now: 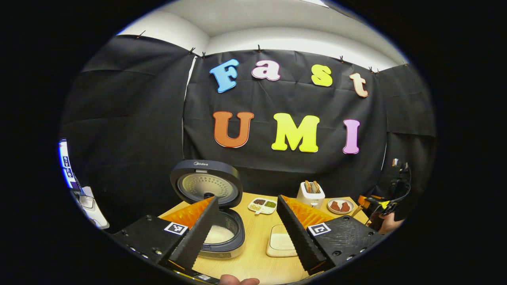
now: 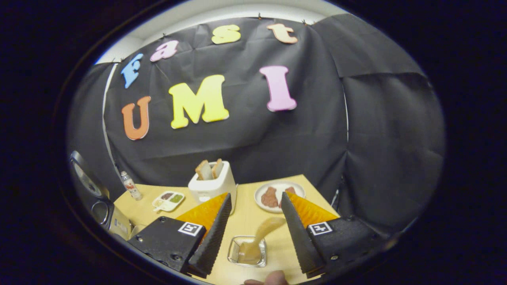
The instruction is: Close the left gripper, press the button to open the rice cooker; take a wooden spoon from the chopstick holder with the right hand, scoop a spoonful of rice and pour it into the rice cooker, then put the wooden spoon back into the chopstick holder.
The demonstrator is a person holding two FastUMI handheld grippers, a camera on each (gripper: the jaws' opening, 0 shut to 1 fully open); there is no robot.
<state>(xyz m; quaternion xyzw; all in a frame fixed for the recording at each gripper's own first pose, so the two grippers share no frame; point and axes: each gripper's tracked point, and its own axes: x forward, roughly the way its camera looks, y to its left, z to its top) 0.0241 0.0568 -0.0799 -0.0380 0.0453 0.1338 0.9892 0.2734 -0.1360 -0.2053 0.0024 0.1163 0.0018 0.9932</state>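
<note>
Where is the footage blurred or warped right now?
Right gripper view: the wooden spoon over the clear holder is smeared with motion blur, while the toaster stays sharp. Left gripper view: fisheye bending curves the table edges; the rice cooker reads crisp.

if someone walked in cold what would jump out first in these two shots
The rice cooker at the table's left, lid standing wide open with white rice in the pot. Next, the white toaster holding two bread slices at the back, and beside it a plate of reddish-brown pieces. Between the open right tool, a wooden spoon leans in a clear holder.
</note>
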